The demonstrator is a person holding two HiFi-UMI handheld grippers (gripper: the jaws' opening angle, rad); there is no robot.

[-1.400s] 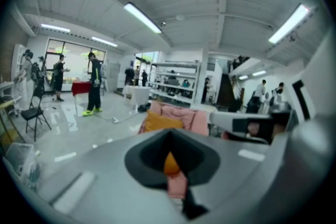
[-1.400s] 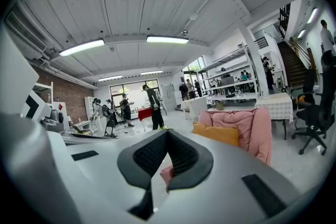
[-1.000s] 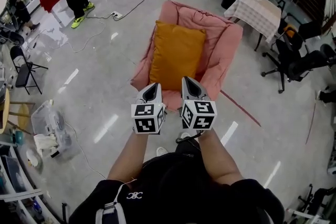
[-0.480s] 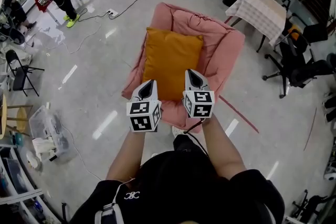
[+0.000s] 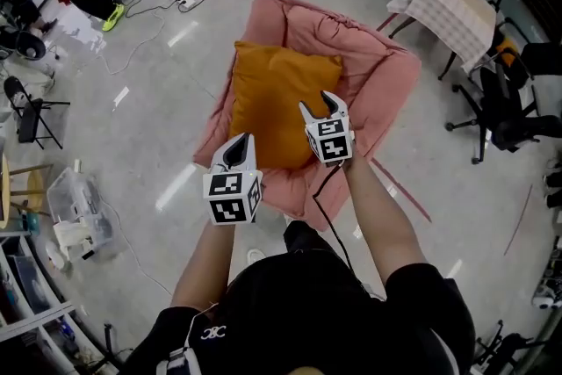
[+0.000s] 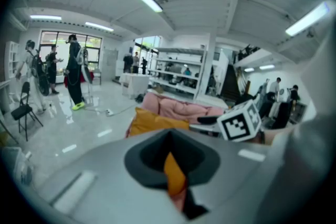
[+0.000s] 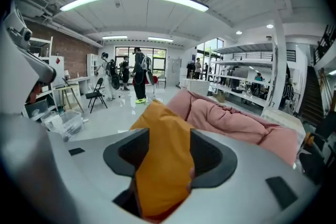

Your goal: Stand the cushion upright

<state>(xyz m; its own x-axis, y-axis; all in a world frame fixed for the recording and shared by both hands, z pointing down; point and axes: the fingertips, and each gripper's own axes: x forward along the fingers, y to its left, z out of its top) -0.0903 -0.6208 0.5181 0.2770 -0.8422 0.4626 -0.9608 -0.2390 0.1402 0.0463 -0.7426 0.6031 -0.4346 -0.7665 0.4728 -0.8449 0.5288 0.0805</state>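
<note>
- My right claw [image 5: 321, 107] is opening, with the near corner of the one orange cushion [image 5: 268, 97] between its jaws.
- My left claw [image 5: 240, 147], pressed together, is just beside the cushion's near edge.
- The cushion lies on the one pink seat [image 5: 373, 75].

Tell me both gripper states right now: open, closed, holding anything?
Left gripper: fingers together, nothing gripped.
Right gripper: fingers opening, with the orange cushion showing in the gap, not clamped.
</note>
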